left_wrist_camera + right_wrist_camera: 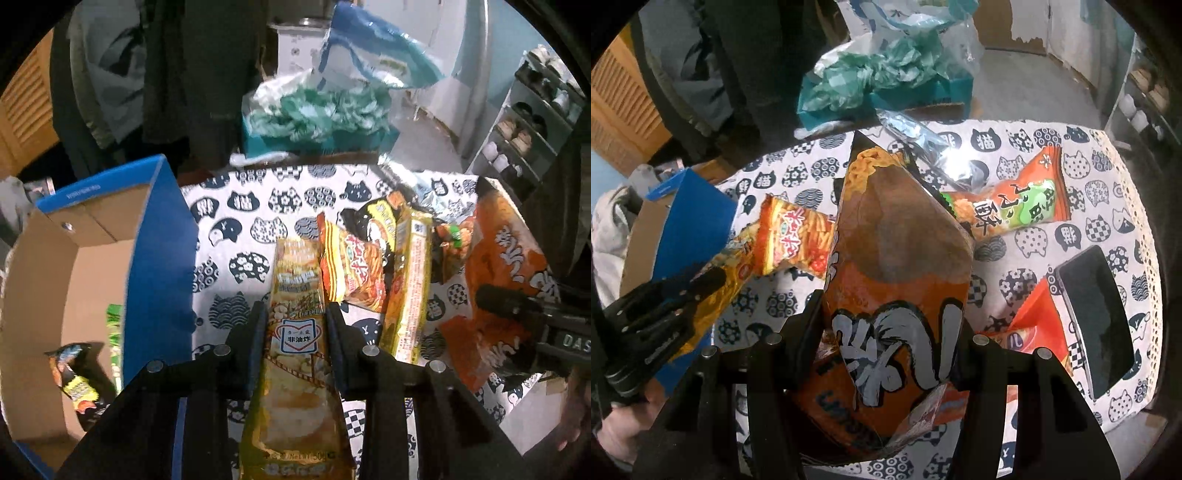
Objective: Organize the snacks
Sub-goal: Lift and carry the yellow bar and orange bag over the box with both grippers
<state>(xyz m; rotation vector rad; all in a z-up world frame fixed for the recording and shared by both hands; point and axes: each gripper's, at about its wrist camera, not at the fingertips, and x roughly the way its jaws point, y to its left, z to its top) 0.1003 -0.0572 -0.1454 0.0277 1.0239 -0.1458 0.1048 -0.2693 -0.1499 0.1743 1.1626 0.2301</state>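
Each fisheye rides on its own hand-held gripper, looking steeply down along the fingers, close above the worktop [236, 236]. The left view faces the table's left part, with the blue carton [159, 258] at nine o'clock. Both views share the cat-print cloth [1034, 236] and that carton [694, 229].

We see the box [110, 258] left of the snack packets [373, 258] on the counter [236, 221]; a phone [1097, 317] lies at its right.

Snack packets [295, 332] glossy plastic film; tablecloth [236, 229] matt printed cloth; box [92, 236] raw cardboard inside, blue outside; phone [1097, 317] glossy.
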